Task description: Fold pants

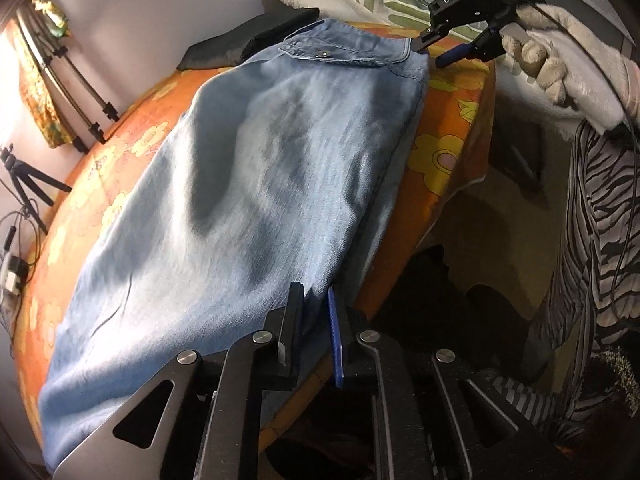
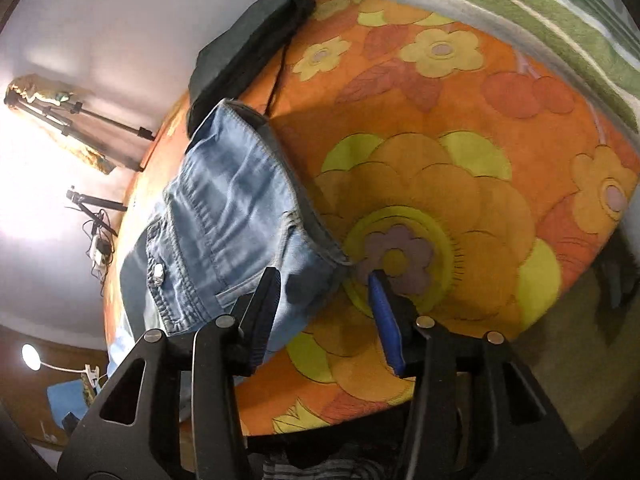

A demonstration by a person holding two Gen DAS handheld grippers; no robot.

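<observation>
Light blue denim pants (image 1: 256, 184) lie lengthwise on a bed with an orange flowered cover (image 1: 444, 152), folded leg on leg. My left gripper (image 1: 314, 296) sits at the near leg end with a narrow gap; denim lies between its fingers. My right gripper (image 1: 430, 46) is at the far waistband corner, held by a gloved hand. In the right wrist view that gripper (image 2: 326, 276) is open, its jaws wide apart over the waistband corner (image 2: 320, 248) of the pants (image 2: 224, 216), which lies loose on the cover (image 2: 440, 184).
A black bag (image 2: 244, 52) lies on the bed beyond the waistband. A green and white blanket (image 2: 540, 8) is at the bed's far side. Tripods (image 1: 60, 80) stand by the wall. The bed edge (image 1: 400, 280) drops off beside the left gripper.
</observation>
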